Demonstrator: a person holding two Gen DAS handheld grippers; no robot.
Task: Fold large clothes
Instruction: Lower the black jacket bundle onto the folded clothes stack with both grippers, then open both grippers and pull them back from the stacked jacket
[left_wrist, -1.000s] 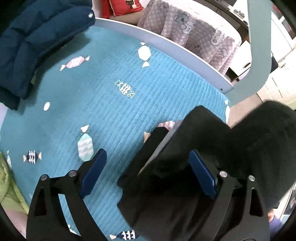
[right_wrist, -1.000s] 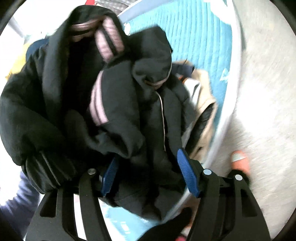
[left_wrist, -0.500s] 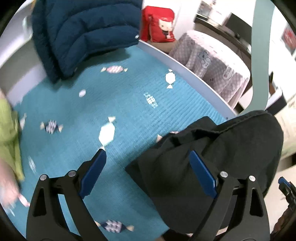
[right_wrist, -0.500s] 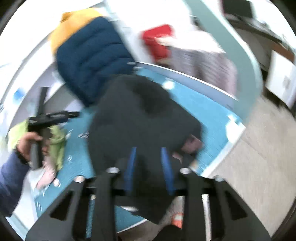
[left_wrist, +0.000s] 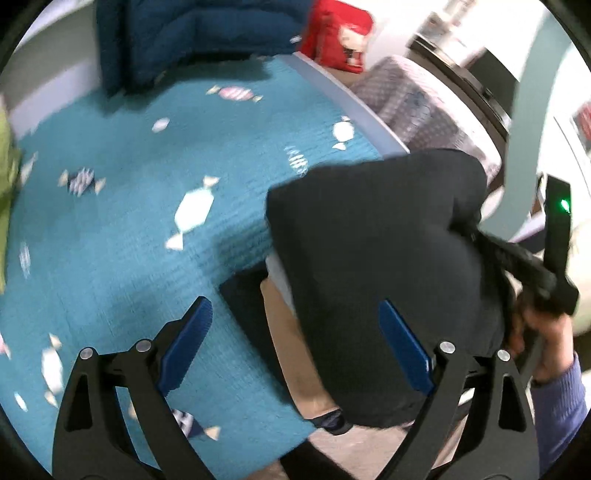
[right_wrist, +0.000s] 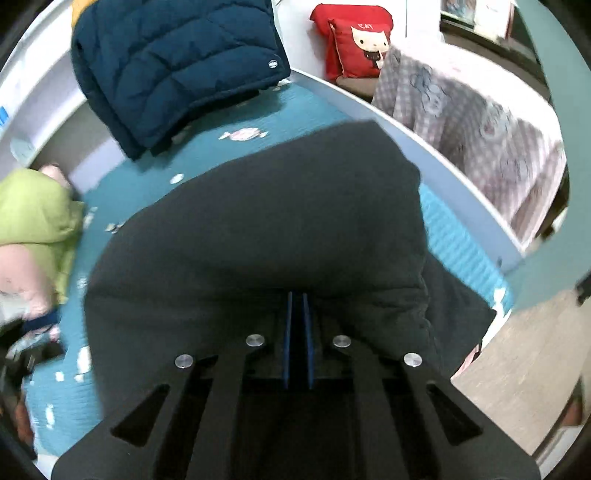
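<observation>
Over the teal mat (right_wrist: 314, 114), the right claw (right_wrist: 297, 332) clamps the black garment (right_wrist: 258, 229); the left claw (left_wrist: 295, 350) gapes empty.

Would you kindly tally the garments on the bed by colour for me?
Black jacket, pinched in the right gripper: 1
Navy puffer jacket: 1
Green garment: 1
Total: 3

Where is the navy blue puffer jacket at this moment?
In the right wrist view the navy puffer jacket lies at the upper left, on the far end of the teal mat, left of the red cushion and beyond the black garment.
</observation>
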